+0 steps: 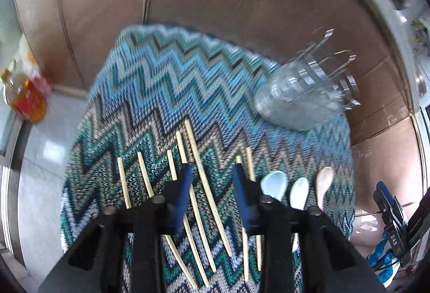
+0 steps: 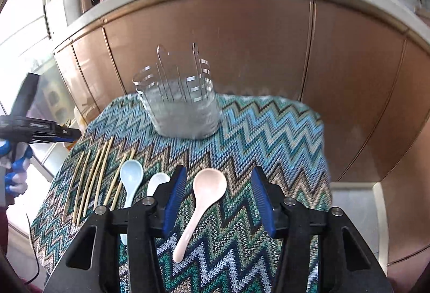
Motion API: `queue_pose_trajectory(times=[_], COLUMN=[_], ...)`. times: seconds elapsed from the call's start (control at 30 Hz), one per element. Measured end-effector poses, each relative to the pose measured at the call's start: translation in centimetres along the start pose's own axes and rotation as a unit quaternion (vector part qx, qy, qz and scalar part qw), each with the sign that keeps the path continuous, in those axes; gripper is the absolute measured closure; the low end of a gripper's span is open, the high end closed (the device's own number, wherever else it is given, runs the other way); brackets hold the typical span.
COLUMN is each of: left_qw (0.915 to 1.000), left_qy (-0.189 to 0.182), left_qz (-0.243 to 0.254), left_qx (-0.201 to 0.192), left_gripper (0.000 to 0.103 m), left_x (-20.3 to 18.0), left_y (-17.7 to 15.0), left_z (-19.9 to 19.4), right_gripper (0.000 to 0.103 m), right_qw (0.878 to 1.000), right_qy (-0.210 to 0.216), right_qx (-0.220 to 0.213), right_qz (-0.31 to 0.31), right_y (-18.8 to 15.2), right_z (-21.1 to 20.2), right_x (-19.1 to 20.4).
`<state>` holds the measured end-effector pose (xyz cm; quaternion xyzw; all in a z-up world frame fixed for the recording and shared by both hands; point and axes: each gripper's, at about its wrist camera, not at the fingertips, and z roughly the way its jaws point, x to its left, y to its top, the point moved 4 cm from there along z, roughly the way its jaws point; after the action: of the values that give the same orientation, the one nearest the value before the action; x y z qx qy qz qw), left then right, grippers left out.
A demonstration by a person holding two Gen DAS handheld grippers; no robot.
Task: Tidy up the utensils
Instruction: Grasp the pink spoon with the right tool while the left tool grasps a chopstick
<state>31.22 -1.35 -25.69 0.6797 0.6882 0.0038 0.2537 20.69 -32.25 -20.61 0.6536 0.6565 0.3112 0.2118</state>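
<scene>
Right wrist view puts the pink spoon squarely between the wide-open jaws of the right gripper, bowl pointing away, handle running back toward the camera; nothing is gripped. It lies flat on the zigzag cloth, and beside it to the left lie a white spoon and a pale blue spoon, then a fan of loose chopsticks. Beyond them all, at the far edge of the cloth, stands the clear holder, upright, with dividers and nothing in it that I can make out.

Left wrist view shows the left gripper also spread open and holding nothing, poised over the chopsticks, with the three spoons just to its right.

The likeliest trouble is the grip itself. A smooth, rounded spoon lying flat gives the pads little to bite on; closing across the bowl rather than the narrow handle could squirt it sideways into the white spoon. Pressing down to get under it could snag the knitted cloth, drag it, and shift everything on it, the holder included. The holder looks light and sits close to the cloth's far edge, so a spoon dropped in at a slant might tip it or push it off. On the left, the chopsticks lie close together and some cross, so one pinch may catch two or roll the rest away
</scene>
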Motion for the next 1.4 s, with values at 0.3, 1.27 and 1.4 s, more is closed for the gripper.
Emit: queue_pose_trajectory(times=[0.3, 1.27, 1.4], left_qw=[0.9986, 0.9929, 0.9924], left_qy=[0.014, 0.076, 0.084], left_qz=[-0.033, -0.056, -0.055], left_qx=[0.040, 0.073, 0.071], left_gripper=[0.087, 0.096, 0.096], left_x=[1.9, 3.0, 2.8], left_y=[2.3, 3.3, 3.3], left_z=[4.5, 8.9, 8.9], right_gripper=[0.062, 0.068, 0.074], right_qw=[0.998, 0.982, 0.976], right_qy=[0.027, 0.114, 0.138], right_qx=[0.058, 0.140, 0.160], right_qz=[0.016, 0.051, 0.053], right_y=[-0.8, -1.0, -0.8], right_z=[4.6, 10.6, 12.0], right_x=[-1.6, -3.7, -3.7])
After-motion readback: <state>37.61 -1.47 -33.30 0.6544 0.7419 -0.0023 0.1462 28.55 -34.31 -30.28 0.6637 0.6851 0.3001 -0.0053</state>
